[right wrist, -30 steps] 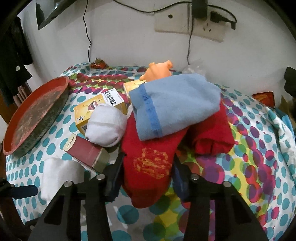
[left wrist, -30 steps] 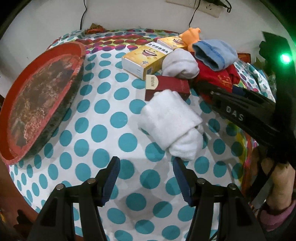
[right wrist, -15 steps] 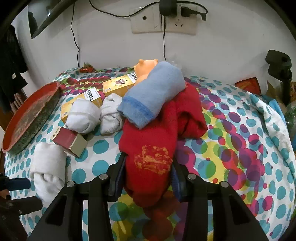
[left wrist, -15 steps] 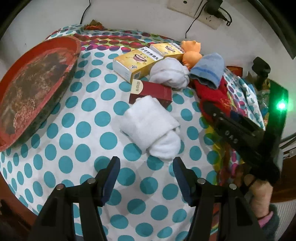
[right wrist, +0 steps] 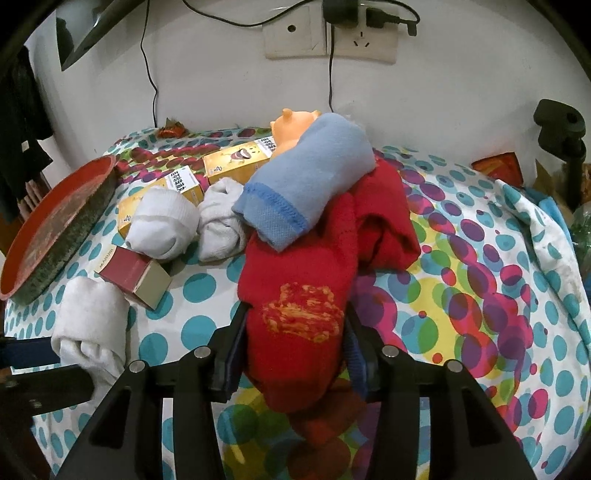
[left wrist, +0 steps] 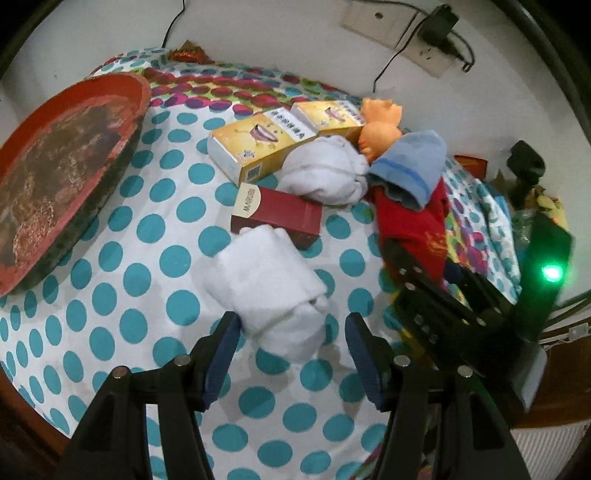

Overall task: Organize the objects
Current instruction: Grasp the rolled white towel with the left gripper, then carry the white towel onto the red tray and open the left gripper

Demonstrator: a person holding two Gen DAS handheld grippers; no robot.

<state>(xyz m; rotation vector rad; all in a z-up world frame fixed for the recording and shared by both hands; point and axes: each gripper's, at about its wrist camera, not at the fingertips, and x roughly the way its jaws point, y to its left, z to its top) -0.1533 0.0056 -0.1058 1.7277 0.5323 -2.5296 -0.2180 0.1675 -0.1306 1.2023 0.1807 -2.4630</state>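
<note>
The left wrist camera is looking steeply down past its fingers at the white rolled sock (left wrist: pixel 275 291), close below. The right wrist camera is facing the wall sockets (right wrist: pixel 330 35) over the red sock (right wrist: pixel 295 325). Both views are sharing the maroon box (left wrist: pixel 277 214) (right wrist: pixel 129 275).

left gripper (left wrist: pixel 291 349) all black angular plastic, blue pads inside the jaws, silver round screw heads on the arms, right gripper (right wrist: pixel 293 341) same build, green light glowing on its body
</note>
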